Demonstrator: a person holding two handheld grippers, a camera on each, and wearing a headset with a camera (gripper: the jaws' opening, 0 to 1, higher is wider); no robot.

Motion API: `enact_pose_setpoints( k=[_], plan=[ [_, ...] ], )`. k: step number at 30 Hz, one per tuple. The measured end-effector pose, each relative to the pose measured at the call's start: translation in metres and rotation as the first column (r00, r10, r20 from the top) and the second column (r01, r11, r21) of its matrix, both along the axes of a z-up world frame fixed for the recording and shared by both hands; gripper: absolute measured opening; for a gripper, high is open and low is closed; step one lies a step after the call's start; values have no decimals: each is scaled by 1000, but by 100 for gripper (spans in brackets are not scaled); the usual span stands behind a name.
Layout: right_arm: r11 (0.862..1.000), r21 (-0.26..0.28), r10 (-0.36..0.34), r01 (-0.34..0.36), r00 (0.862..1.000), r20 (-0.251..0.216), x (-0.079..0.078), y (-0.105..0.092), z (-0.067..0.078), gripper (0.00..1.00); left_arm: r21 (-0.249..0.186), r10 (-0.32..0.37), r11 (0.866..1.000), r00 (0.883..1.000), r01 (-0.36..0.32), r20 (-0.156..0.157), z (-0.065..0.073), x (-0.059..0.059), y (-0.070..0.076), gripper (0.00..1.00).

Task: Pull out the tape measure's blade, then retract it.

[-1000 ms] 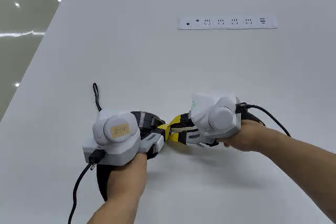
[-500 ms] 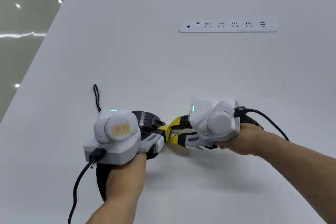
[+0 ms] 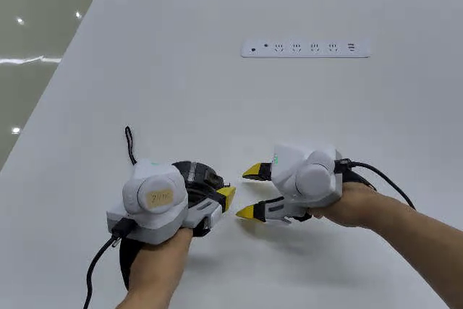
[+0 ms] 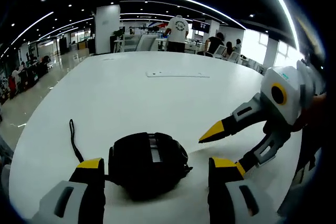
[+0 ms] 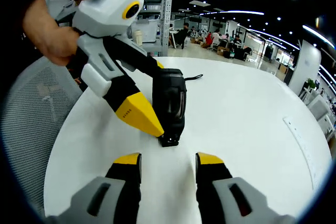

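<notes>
Left fingers: your left gripper point(image 4: 156, 165) has its jaws on either side of the tape measure point(image 3: 197, 177), one yellow tip touching the case; you cannot tell if they clamp it
Right fingers: your right gripper point(image 3: 249, 192) is spread wide and holds nothing, tips near the case
Tape measure: black, on the worktop point(image 3: 217, 92) toward its left edge
Power strip point(image 3: 304, 48): well apart, toward the far edge

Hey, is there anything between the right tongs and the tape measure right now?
Nothing visible does. The right tongs are open and face the tape measure across a short stretch of bare table. The left tongs flank the case from its sides, with one yellow tip beside its near end, not across the gap.
</notes>
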State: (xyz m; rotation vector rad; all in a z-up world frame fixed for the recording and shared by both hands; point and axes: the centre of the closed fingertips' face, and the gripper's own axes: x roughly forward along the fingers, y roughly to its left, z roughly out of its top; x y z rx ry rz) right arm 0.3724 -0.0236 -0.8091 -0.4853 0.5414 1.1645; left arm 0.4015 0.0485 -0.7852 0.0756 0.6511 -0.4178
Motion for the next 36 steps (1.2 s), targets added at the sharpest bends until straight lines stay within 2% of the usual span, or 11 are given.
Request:
enact_pose_setpoints(
  k=[6, 8, 12, 18, 23, 27, 28, 29, 33, 36],
  plan=[
    [995, 27, -99, 100, 995, -22, -10, -20, 11, 54, -8, -110, 994, 994, 110, 24, 7, -11, -4, 86],
    [990, 30, -135, 136, 990, -31, -13, -27, 13, 56, -12, -153, 988, 988, 153, 19, 7, -16, -6, 88],
    [974, 55, -216, 218, 976, -37, -20, -40, 21, 62, -9, -218, 976, 976, 218, 22, 9, -26, -4, 90],
    [951, 73, -299, 301, 953, -39, -33, -57, 29, 69, -12, -255, 967, 967, 255, 19, 11, -36, 6, 92],
    [927, 80, -365, 367, 930, -42, -44, -71, 34, 72, -17, -297, 954, 954, 298, 22, 14, -46, 13, 94],
    [902, 95, -420, 422, 907, -44, -52, -81, 41, 75, -34, -327, 944, 944, 328, 33, 19, -53, 18, 95],
    [895, 101, -432, 435, 901, -45, -53, -83, 43, 76, -42, -332, 942, 943, 333, 37, 21, -55, 18, 96],
    [883, 116, -453, 455, 890, -51, -55, -85, 45, 77, -48, -333, 941, 942, 334, 40, 23, -56, 19, 97],
    [864, 128, -485, 487, 873, -50, -64, -93, 51, 80, -72, -348, 934, 936, 351, 50, 28, -64, 20, 99],
    [842, 143, -518, 521, 853, -57, -72, -99, 54, 84, -100, -344, 932, 937, 349, 62, 32, -68, 21, 100]
  ],
)
